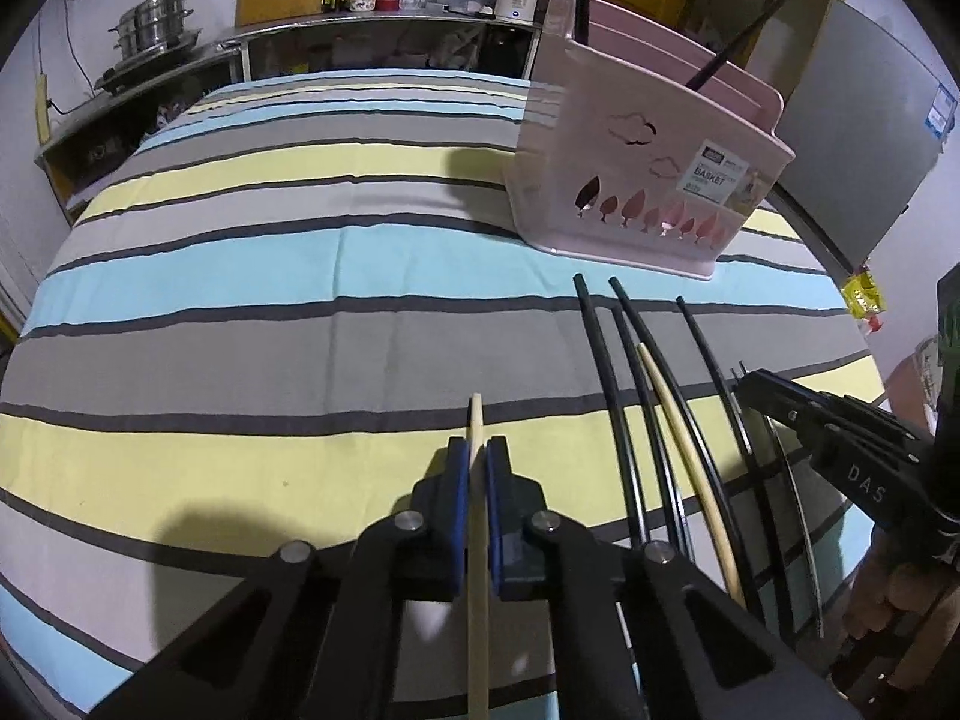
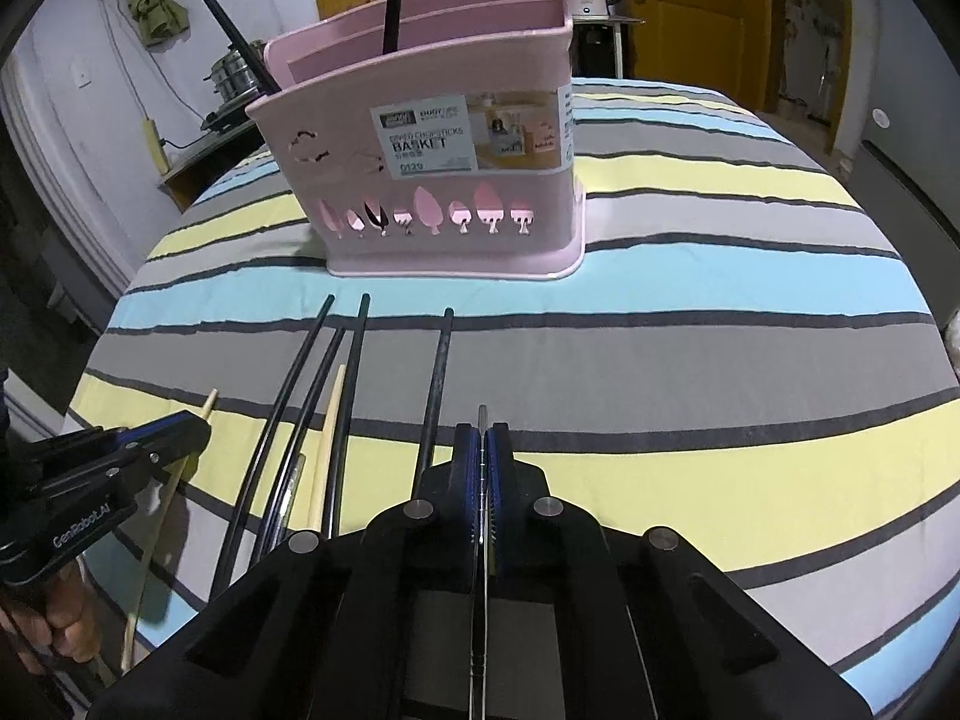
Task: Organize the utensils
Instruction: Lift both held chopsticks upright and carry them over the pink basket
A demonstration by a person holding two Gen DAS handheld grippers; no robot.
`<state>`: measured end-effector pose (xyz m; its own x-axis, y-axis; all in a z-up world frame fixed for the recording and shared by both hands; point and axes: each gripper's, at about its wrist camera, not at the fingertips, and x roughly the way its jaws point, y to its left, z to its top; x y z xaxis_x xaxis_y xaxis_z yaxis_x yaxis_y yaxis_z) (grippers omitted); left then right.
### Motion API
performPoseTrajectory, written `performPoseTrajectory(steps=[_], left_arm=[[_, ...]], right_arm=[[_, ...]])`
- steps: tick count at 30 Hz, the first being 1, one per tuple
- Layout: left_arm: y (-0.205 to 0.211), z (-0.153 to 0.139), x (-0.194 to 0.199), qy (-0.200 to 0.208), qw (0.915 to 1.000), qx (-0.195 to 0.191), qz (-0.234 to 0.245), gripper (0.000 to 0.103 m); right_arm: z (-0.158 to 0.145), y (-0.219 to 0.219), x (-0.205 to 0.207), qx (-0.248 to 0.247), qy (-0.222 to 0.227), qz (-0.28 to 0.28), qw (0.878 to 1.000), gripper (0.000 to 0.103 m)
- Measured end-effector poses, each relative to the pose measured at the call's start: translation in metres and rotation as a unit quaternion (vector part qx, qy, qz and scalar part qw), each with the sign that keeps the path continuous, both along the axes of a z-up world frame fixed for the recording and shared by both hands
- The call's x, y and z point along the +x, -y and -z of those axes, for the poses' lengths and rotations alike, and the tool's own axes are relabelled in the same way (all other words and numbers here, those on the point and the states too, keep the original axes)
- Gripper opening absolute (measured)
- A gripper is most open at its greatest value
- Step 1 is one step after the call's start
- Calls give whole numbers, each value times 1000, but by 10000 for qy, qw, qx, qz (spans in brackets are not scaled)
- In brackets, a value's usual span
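My left gripper [image 1: 478, 450] is shut on a pale wooden chopstick [image 1: 477, 414] that runs between its blue pads, low over the striped cloth. In the right wrist view my right gripper [image 2: 482, 438] is shut on a thin metal chopstick [image 2: 482, 415]. Between the two grippers lie several black chopsticks [image 2: 438, 372] and another wooden chopstick [image 2: 330, 438], side by side on the cloth. A pink chopstick basket [image 2: 444, 192] stands upright beyond them with two black chopsticks [image 2: 393, 0] in it. The left gripper [image 2: 201, 420] shows at the left edge of the right wrist view, a hand behind it.
The striped tablecloth [image 1: 270, 312] covers a round table. Behind it runs a steel counter [image 1: 180, 60] with stacked pots and bottles. A grey fridge [image 1: 864, 138] stands at the right, and a yellow door [image 2: 696, 6] lies beyond the table.
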<state>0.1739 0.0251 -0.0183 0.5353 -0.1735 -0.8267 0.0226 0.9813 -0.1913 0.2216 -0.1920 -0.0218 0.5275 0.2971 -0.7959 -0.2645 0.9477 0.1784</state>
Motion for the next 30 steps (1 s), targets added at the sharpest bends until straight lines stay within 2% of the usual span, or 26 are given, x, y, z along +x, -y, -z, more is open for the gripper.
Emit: performPoseTrajectory(steps=[6, 13, 20, 30], left_arm=[[0, -14, 0, 96, 9998, -169, 64, 6], [-3, -56, 0, 497, 9983, -227, 178, 6], [-6, -95, 1, 932, 9952, -174, 231, 6], [-4, -125, 4, 1252, 9917, -141, 269, 6]], right_arm=[[-20, 10, -2, 174, 190, 35, 9997, 4], [-54, 17, -3, 323, 549, 49, 9980, 4], [-85, 19, -3, 454, 927, 55, 9946, 4], [-116, 25, -7, 531, 1337, 56, 9896, 4]])
